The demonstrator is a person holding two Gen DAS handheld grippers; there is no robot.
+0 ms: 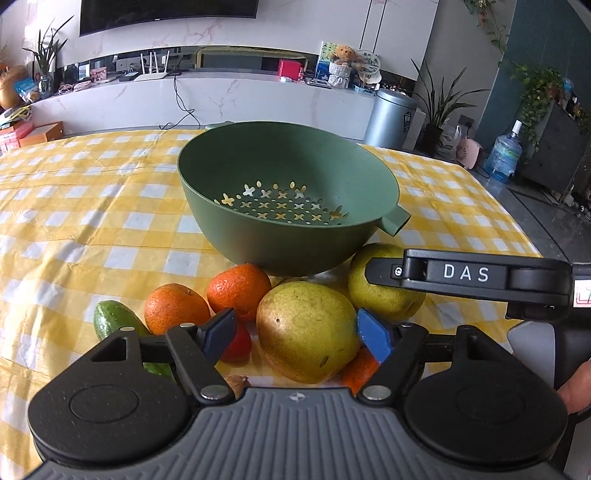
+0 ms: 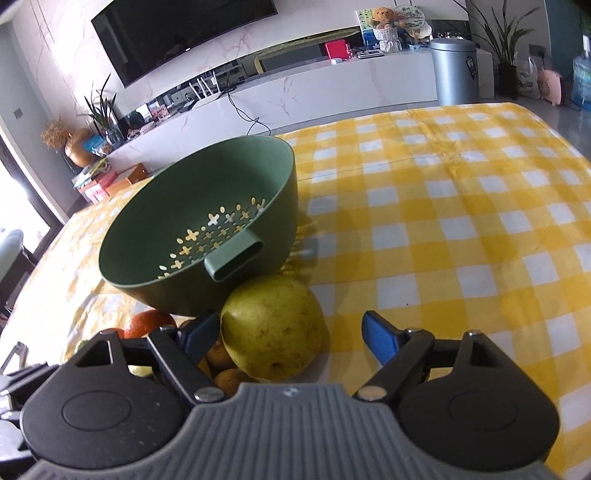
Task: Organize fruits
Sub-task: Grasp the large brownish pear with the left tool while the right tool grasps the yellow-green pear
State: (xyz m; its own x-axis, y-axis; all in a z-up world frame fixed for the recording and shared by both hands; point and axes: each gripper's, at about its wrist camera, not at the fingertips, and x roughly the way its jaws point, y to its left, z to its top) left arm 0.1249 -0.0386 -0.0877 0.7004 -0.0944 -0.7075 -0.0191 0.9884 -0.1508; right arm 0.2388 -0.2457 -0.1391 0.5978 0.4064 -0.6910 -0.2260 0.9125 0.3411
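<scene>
A yellow-and-white checked tablecloth (image 1: 92, 206) is covering the table, with a white marble media console (image 1: 236, 99), a dark wall television (image 2: 177, 33) and a silver bin (image 2: 453, 70) standing behind it. The green colander (image 1: 288, 192) is sitting empty on the cloth, and the fruit is lying just in front of it: two oranges (image 1: 176, 308), a cucumber (image 1: 110, 317) and two yellow pears. Both claws are gaping, released: the left gripper (image 1: 295, 332) is straddling the near pear (image 1: 306, 332), the right gripper (image 2: 291, 338) the far pear (image 2: 273, 328), pads not pressing.
</scene>
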